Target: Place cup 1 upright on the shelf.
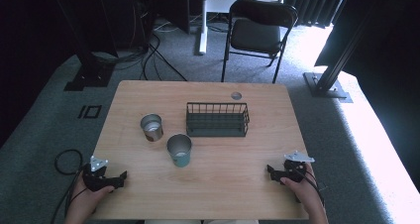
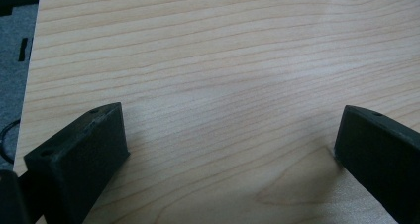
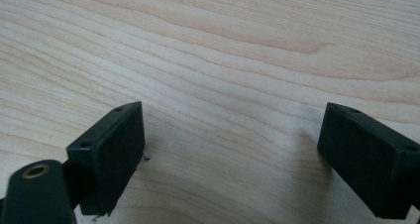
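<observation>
A: Listing stock on the table [image 1: 208, 184], item by item. Steel cup [image 1: 151, 127]: upright, left of centre, set apart from everything else. Teal cup [image 1: 179, 150]: upright, just right of and nearer than the steel cup, close to it but not touching. Wire basket [image 1: 217, 119]: behind the teal cup, right of the steel cup, nothing in it as far as the high view shows

B: Grippers?

A: Left gripper [image 1: 118, 180]: low at the near left corner, jaws spread wide, bare wood between them in its own view [image 2: 233, 149]. Right gripper [image 1: 272, 173]: low at the near right edge, jaws likewise wide apart, only wood between them [image 3: 233, 149]. Neither touches a cup; both are well apart from the three items

B: Progress entry?

A: Judged as not begun. Both cups stand untouched on the wood, the basket holds nothing, both hands are parked at the near edge. If the work is cups into the basket, or one cup into the other, every step is left: reach, grasp, carry, set down

B: Nearest item to a gripper?

A: Teal cup, roughly midway between the two, slightly nearer the left one. Steel cup is farther back. Whether either cup has contents I cannot tell
</observation>
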Demonstrator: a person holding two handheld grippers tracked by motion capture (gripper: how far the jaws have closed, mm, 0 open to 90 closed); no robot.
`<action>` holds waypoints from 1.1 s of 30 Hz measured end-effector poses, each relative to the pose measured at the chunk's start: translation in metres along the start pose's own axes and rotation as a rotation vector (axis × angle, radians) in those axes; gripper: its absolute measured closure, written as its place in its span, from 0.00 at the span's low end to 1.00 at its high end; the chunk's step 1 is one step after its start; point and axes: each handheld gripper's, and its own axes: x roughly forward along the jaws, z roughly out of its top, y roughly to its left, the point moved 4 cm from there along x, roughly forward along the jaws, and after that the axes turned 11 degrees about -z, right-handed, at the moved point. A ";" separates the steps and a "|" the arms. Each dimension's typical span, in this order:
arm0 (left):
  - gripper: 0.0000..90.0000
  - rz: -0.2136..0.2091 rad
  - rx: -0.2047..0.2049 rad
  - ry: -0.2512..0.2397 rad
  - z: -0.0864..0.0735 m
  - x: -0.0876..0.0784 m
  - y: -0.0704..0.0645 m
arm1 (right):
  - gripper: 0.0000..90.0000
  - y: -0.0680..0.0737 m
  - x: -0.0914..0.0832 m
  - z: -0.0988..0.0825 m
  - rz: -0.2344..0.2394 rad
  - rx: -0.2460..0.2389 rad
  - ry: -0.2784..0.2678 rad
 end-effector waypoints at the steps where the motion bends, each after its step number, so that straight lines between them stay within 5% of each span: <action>1: 0.01 0.000 0.000 0.000 0.000 0.000 0.000 | 0.12 0.000 0.000 0.000 0.001 -0.003 0.000; 16: 0.01 -0.004 0.005 0.001 0.000 0.000 0.000 | 0.15 0.003 -0.002 0.001 0.004 -0.010 0.012; 33: 0.00 -0.004 0.005 0.002 0.000 0.000 0.000 | 0.15 0.042 0.001 0.019 0.093 -0.077 -0.032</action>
